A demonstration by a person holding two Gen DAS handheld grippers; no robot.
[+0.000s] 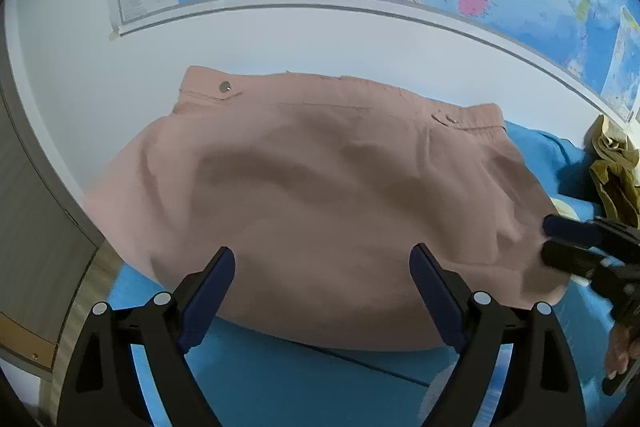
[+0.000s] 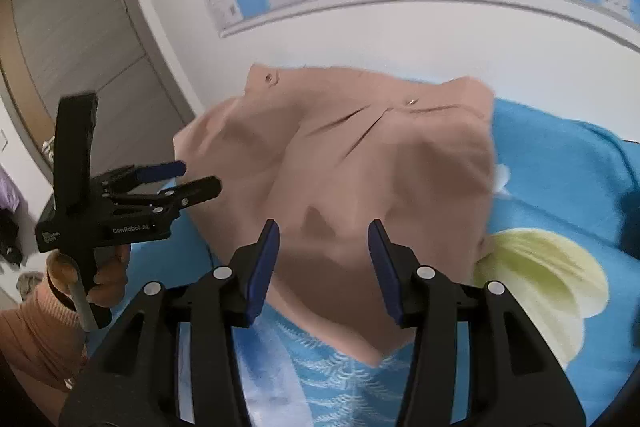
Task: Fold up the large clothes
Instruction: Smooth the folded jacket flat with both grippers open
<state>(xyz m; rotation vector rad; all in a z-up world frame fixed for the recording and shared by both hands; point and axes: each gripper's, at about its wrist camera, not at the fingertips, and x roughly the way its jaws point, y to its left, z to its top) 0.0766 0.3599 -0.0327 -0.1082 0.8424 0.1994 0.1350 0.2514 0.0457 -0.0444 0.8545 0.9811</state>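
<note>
The pink trousers (image 1: 320, 187) lie partly folded on the blue bedspread (image 1: 300, 379), waistband toward the wall. The left gripper (image 1: 322, 291) and right gripper (image 2: 323, 267) hover with jaws open, empty. Judgement: grip both near corners evenly, then fold toward the waistband.

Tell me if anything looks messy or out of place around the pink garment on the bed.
The pink garment lies folded but rumpled, with creases near its waistband. An olive-brown cloth sits crumpled in a heap by the wall, to the garment's right. Nothing looks spilled or damaged.
</note>
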